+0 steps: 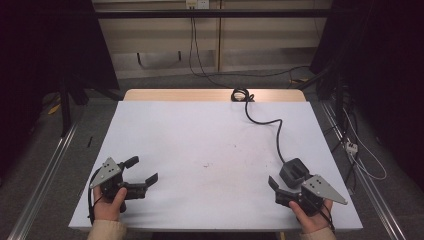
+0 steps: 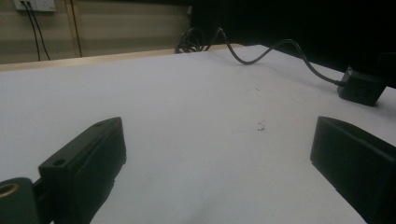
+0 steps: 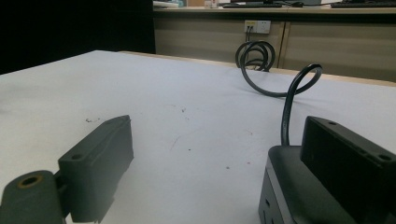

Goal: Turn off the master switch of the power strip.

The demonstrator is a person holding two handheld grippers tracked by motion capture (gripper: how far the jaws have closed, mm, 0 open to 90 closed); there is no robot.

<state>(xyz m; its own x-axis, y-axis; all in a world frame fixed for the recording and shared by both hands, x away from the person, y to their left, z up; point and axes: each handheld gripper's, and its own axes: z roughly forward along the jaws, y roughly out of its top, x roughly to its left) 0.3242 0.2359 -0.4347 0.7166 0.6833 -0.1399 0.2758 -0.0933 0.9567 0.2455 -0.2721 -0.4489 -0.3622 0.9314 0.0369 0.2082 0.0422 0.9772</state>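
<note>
A black power block [image 1: 293, 171] lies at the table's right side, and its black cable [image 1: 264, 120] runs back to a coil [image 1: 241, 94] at the far edge. My right gripper [image 1: 285, 179] is held low just in front of the block and stands open. In the right gripper view the block [image 3: 285, 186] sits at the lower right, under the right jaw of the gripper [image 3: 217, 140]; the pads do not press on it. My left gripper [image 1: 145, 169] stands open near the front left corner, with bare table between its jaws [image 2: 217, 135]. The block [image 2: 362, 86] shows far off to its right.
The white tabletop [image 1: 200, 145] has a wooden strip along its far edge and a few small dark specks near its middle. Metal rails run along the floor on both sides. Wall sockets and hanging cables are behind the table.
</note>
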